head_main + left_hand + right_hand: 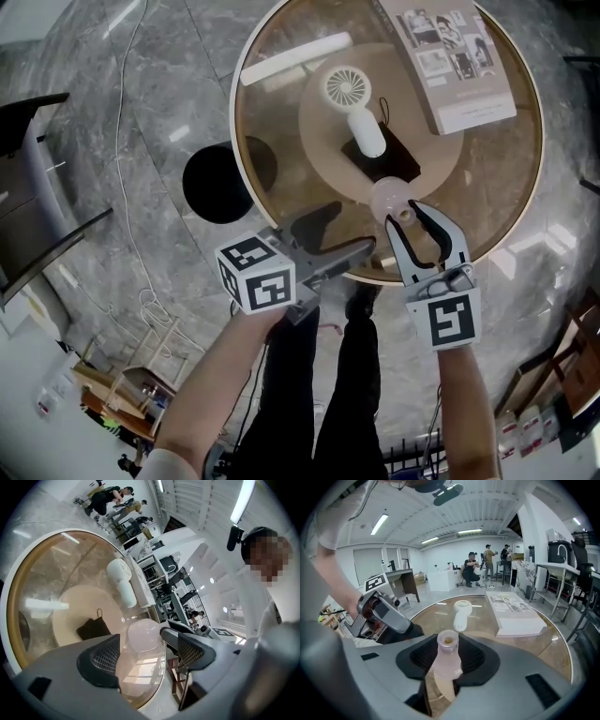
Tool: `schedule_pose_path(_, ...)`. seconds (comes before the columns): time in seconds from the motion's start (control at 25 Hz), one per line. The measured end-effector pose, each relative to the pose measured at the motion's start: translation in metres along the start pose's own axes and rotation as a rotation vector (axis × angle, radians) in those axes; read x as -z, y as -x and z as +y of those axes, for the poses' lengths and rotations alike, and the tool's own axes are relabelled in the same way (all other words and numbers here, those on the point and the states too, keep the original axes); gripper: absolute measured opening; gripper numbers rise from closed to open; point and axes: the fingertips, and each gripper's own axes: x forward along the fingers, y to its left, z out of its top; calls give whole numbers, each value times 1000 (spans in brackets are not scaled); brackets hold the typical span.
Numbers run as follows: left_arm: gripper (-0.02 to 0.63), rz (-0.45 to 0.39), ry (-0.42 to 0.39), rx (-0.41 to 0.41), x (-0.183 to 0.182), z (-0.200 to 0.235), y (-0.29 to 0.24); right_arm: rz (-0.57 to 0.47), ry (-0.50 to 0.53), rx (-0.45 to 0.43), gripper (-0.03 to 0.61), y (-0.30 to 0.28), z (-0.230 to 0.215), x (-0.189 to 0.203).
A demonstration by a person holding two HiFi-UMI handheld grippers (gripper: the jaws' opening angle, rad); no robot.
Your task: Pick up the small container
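Observation:
The small container point(392, 198) is a translucent, pinkish flask with a narrow open neck. It stands near the front edge of a round glass table point(236, 141). My right gripper point(405, 216) reaches over that edge, and its black pads sit against both sides of the container point(446, 660), closed on it. My left gripper point(347, 234) hovers at the table's rim just left of it, jaws wide apart and empty. In the left gripper view the container point(140, 637) shows beyond the gap between the pads of the left gripper point(147, 656).
A white hand-held fan point(356, 103) lies on a black pouch point(386, 157) at the table's middle. A thick booklet point(450, 61) rests at the far right. A black round object point(217, 183) sits on the floor left of the table. Several people work far behind.

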Motion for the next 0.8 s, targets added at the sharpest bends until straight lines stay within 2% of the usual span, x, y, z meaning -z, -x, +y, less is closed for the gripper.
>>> schedule_pose_path(0.28,384,-80,171,71,-5,2,-4,12,0,-17,148,-2,1,-2)
schedule_pose_path(0.6,383,-209,471,196,-17,8,-14,6,-5,-47,147,-3,5,-12)
schedule_pose_path(0.8,391,-271,548,269,-23,7,-18,-5,-13,-62,147,-3,8,-19)
